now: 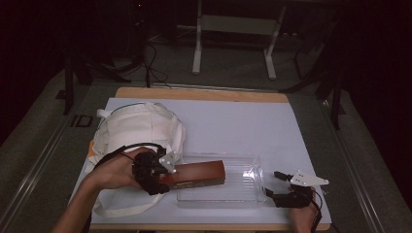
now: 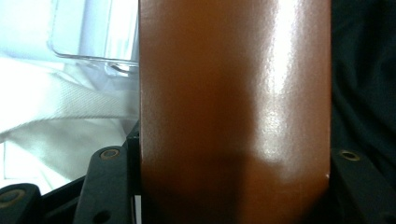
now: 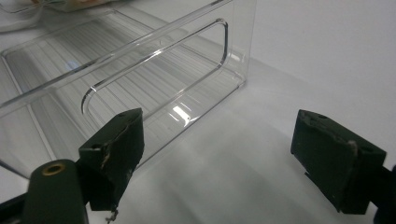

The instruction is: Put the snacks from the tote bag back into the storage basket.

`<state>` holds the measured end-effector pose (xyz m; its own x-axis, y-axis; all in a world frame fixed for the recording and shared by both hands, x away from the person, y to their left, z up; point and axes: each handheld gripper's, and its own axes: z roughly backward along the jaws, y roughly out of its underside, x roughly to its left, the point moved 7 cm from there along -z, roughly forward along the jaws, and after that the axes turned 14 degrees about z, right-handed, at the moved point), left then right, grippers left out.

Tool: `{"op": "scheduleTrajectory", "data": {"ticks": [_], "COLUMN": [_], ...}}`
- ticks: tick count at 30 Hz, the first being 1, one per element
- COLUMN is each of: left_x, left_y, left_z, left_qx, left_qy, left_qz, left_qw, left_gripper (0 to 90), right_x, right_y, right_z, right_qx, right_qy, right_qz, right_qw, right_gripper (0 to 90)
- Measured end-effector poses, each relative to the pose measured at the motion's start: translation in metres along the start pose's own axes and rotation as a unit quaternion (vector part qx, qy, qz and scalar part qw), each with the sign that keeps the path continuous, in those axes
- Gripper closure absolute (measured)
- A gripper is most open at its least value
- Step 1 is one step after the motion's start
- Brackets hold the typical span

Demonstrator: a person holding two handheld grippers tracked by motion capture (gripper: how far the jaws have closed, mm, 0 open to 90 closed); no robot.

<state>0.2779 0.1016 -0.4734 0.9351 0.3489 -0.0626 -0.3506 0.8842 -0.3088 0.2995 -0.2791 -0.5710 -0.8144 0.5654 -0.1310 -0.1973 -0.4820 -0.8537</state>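
Presently, my left tool (image 1: 163, 175) pinches one end of the brown box (image 1: 197, 174). In the left gripper view the glossy brown face (image 2: 233, 102) runs up between my two black jaws, which bear on its sides, so the hold looks firm. I grip it at the end, in my judgement, so that the free length can go first into the clear bin (image 1: 243, 187) without the tool fouling the rim.

The box lies roughly level, its far end over the left part of the bin; whether that end rests on the bin or hangs just above it I cannot tell.

My right tool (image 1: 281, 187) stands spread with nothing between its jaws. It sits low on the counter (image 1: 228, 121), just beside the bin's right end wall. In the right gripper view that wall and its long handle slot (image 3: 154, 65) lie just ahead of the left jaw, close to it but apart. I judge this station is kept to steady the bin should the box push it along the smooth white sheet.

The white cloth bag (image 1: 141, 131) lies slumped at the left of the counter, behind and beneath my left hand (image 1: 114, 170), its strap (image 2: 70, 100) just beside the box.

Count:
- brown box: one
- clear bin: one, with no contents that I can make out
- cloth bag: one
- tools: two

Risk noted: the bin is light and unclamped, and an off-line entry could shift it.
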Motion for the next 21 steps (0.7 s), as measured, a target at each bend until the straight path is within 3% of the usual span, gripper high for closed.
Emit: {"op": "scheduleTrajectory", "data": {"ticks": [7, 21], "left_x": [-0.005, -0.011], "left_y": [-0.007, -0.015], "left_z": [-0.004, -0.013], "left_qx": [-0.002, 0.01], "left_qy": [0.001, 0.01], "left_qz": [-0.024, -0.04], "left_qw": [0.9997, 0.9991], "left_gripper": [43.4, 43.4], "right_x": [0.0, 0.0], "right_y": [0.0, 0.0], "right_z": [0.0, 0.0], "right_qx": [-0.001, -0.003], "right_qy": [-0.001, 0.0], "right_qz": [-0.001, -0.001], "right_qw": [1.0, 1.0], "right_gripper": [17.1, 17.1]}}
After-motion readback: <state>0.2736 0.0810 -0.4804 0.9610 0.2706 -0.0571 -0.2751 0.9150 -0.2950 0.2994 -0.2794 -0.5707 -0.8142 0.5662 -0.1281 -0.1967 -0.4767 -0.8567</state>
